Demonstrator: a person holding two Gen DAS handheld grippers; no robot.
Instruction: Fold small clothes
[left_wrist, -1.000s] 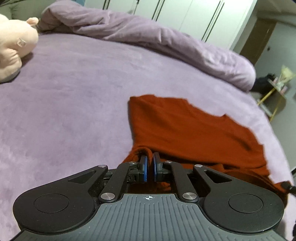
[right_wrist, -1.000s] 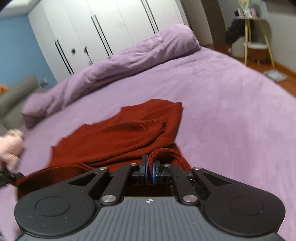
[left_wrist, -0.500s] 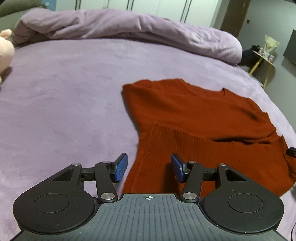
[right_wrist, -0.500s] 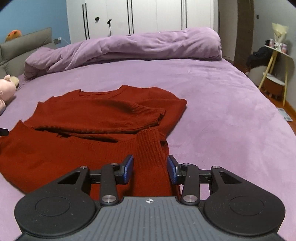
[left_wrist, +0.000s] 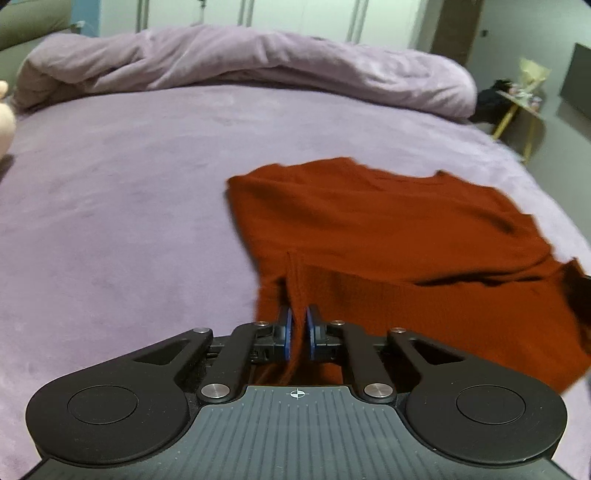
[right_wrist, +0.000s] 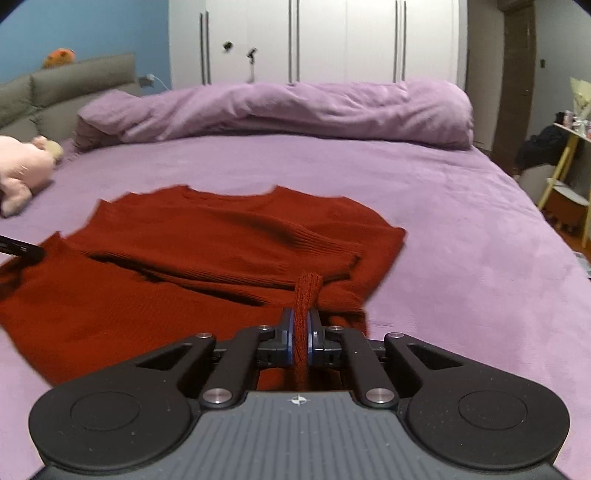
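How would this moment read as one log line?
left gripper: closing on sweater hem | right gripper: closing on hem | bed

Left gripper (left_wrist: 297, 325), right gripper (right_wrist: 301, 328): matte black linkage arms, silver pivot screws, blue pads (right_wrist: 289, 334), round black side discs, ribbed grey housing with white crosshair mark (identical build on both units).

Purple-covered bed (right_wrist: 461, 229), rolled duvet (right_wrist: 295, 110) at far edge; white wardrobe doors (right_wrist: 314, 40) behind; blue wall (right_wrist: 85, 33), grey headboard (right_wrist: 74, 92) left; yellow-legged side table (right_wrist: 565, 173) right.
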